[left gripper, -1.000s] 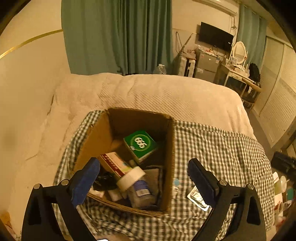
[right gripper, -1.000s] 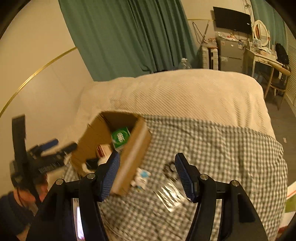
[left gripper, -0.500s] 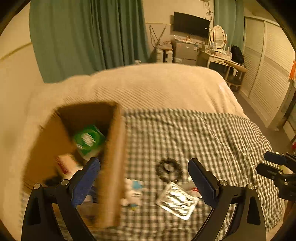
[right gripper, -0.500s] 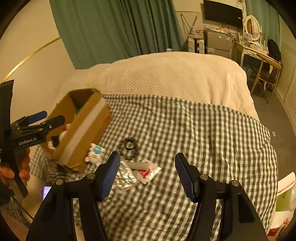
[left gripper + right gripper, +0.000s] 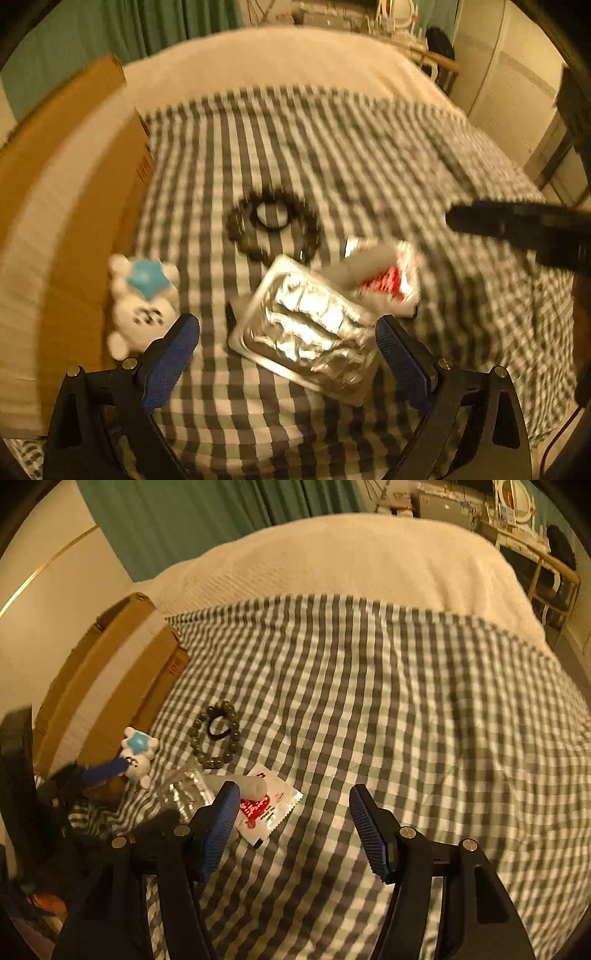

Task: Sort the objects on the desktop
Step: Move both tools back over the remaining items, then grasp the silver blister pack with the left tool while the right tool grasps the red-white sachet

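My left gripper point(image 5: 288, 343) is open, low over a silver foil blister pack point(image 5: 306, 328) lying between its jaws on the checked cloth. A white plush toy with a blue star point(image 5: 142, 299) lies left of it against the cardboard box point(image 5: 66, 206). A dark bead bracelet point(image 5: 273, 225) and a red-and-white sachet point(image 5: 384, 280) lie beyond. My right gripper point(image 5: 291, 823) is open and empty, just right of the sachet point(image 5: 266, 808), with the bracelet point(image 5: 216, 736), toy point(image 5: 136, 753) and box point(image 5: 110, 686) further left. The left gripper's fingertip point(image 5: 107, 770) shows there near the toy.
A grey-and-white checked cloth point(image 5: 406, 709) covers the near part of a bed with a cream blanket point(image 5: 351, 554). A grey tube point(image 5: 240, 784) lies partly on the sachet. Green curtains and a wall stand behind; furniture at the far right.
The left gripper swung right, away from above the box, and dropped low over the foil pack. The right gripper moved closer to the sachet and lower. Both stayed open.
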`<state>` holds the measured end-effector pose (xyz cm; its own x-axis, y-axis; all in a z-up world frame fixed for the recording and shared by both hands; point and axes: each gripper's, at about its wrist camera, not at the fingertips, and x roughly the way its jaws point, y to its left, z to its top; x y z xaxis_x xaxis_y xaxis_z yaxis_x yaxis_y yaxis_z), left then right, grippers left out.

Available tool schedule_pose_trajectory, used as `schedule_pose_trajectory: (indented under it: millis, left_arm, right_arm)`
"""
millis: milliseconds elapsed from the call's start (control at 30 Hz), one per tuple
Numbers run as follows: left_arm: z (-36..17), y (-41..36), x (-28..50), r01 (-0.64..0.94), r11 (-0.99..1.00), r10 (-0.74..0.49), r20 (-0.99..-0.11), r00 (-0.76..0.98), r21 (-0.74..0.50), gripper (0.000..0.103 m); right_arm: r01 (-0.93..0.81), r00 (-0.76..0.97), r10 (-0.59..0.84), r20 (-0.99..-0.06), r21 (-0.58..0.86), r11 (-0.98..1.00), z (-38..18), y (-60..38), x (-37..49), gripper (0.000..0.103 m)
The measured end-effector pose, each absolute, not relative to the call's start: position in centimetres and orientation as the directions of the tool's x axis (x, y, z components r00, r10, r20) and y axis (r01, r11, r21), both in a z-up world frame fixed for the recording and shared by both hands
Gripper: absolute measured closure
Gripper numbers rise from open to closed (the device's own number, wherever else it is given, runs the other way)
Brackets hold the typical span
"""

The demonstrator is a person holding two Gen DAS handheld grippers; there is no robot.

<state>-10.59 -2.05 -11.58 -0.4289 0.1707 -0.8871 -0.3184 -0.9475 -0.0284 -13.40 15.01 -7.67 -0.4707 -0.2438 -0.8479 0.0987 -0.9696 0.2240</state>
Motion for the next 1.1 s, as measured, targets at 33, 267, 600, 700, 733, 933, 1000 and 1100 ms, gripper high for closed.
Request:
schedule_pose_trajectory:
  millis: [33,267,600,700,733,933,1000,1100]
  left_arm:
    - [-12.4,-2.2,-10.7,-0.320,-0.946,0.177,-0.897,-0.405,-0.042,0.004]
    - [-14.9,-2.8,-11.4,-0.315,-0.940,0.241,-0.912,-0.333,-0.133,0.002]
    - [-13.1,-4.1,-11.1,-0.318,-0.910,0.361,-0.887,-0.289,-0.267,0.073]
    - [-12.2,-3.9,-11.2,-0.321,-0.905,0.377,-0.877,-0.297,-0.280,0.080]
    - [-11.6,-3.8,-10.9,-0.329,-0.902,0.384,-0.871,-0.308,-0.281,0.086]
    - [-9.8,-2.4,-9.9,-0.376,-0.897,0.367,-0.868,-0.334,-0.234,0.092]
    - [-9.9,-2.2,-9.8,-0.379,-0.898,0.358,-0.872,-0.335,-0.223,0.092]
    - [-10.2,-2.0,-10.1,-0.367,-0.905,0.347,-0.874,-0.341,-0.216,0.090]
  right_arm:
    - [0.095,-0.463,-0.250,-0.851,0.232,-0.968,-8.3,15.0,-13.8,0.042]
    - [0.105,-0.395,-0.279,-0.875,0.258,-0.960,-11.4,14.0,-15.5,0.042]
    - [0.213,-0.326,-0.244,-0.913,0.181,-0.960,-13.3,10.5,-15.3,0.065]
    - [0.232,-0.308,-0.248,-0.918,0.180,-0.956,-13.1,9.8,-15.0,0.095]
    - [0.239,-0.309,-0.259,-0.915,0.189,-0.952,-12.9,9.5,-14.8,0.101]
    - [0.244,-0.321,-0.315,-0.893,0.243,-0.939,-11.4,9.0,-13.7,0.103]
    - [0.243,-0.320,-0.307,-0.896,0.236,-0.941,-11.1,8.9,-13.6,0.103]
    - [0.223,-0.329,-0.283,-0.901,0.217,-0.950,-10.9,9.3,-13.0,0.096]
